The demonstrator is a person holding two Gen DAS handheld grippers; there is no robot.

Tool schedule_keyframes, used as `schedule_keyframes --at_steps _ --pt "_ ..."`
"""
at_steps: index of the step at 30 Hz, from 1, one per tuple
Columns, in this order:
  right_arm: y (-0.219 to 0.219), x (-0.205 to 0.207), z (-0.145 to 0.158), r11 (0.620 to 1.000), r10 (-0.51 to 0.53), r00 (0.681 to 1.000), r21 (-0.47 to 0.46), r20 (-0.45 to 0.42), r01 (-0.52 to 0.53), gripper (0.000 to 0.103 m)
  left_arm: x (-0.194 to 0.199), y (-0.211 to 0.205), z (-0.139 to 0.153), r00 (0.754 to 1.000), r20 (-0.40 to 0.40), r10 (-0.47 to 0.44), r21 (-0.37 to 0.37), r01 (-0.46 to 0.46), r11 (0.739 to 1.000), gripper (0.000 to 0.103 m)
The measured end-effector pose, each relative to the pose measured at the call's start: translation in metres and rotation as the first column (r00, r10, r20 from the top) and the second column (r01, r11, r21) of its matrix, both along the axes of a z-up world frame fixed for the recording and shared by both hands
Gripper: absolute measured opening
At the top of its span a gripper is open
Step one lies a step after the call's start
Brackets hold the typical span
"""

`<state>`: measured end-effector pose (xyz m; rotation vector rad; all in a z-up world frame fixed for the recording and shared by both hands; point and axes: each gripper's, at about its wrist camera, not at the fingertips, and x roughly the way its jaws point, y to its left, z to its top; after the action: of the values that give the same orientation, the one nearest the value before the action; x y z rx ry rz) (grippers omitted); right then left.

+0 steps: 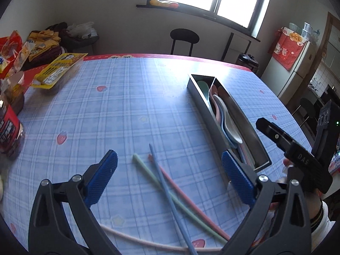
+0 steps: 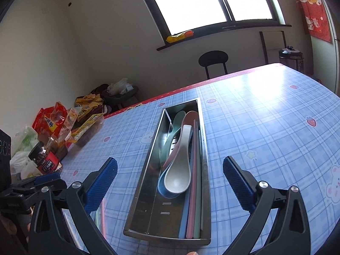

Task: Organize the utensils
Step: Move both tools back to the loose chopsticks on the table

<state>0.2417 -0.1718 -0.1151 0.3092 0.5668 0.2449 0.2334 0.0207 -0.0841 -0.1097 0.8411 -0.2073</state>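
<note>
Where window light falls, blue plaid tablecloth (image 1: 127, 106).

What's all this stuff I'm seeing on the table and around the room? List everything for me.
Loose chopsticks: four; green, pink, blue, cream; on the tablecloth before the left gripper.
Metal tray: one, silver, mid-table, two compartments.
Spoons: several; white, blue, pink, green; stacked in the tray.
Chopsticks in tray: blue, pink, green; along its right side.
Tablecloth: one, blue plaid with strawberries.
Snack packets: several, yellow and red, table's far left.
Jar: one, red label, black lid.
Stool: one, black, under the window.
Left gripper: open, blue pads.
Right gripper: open, over the tray.
</note>
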Motion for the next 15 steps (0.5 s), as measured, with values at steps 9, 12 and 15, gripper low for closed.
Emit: schedule_keyframes --at_steps 9,12,15 --pt "0.053 -0.020 0.004 0.965 0.245 0.970 -0.100 -0.007 -0.244 0.097 -0.060 0.030 -0.020 0.987 -0.109 0.118 -0.045 -0.123 0.991 0.097" --pt "0.069 -0.028 0.005 0.934 0.337 0.942 -0.124 -0.016 -0.336 0.097 -0.076 0.039 -0.029 0.978 -0.141 0.156 -0.082 -0.168 0.982 0.097" --pt "0.082 -0.037 0.006 0.904 0.406 0.914 -0.140 -0.022 -0.405 0.095 -0.087 0.042 -0.035 0.972 -0.162 0.172 -0.134 -0.195 0.972 0.096"
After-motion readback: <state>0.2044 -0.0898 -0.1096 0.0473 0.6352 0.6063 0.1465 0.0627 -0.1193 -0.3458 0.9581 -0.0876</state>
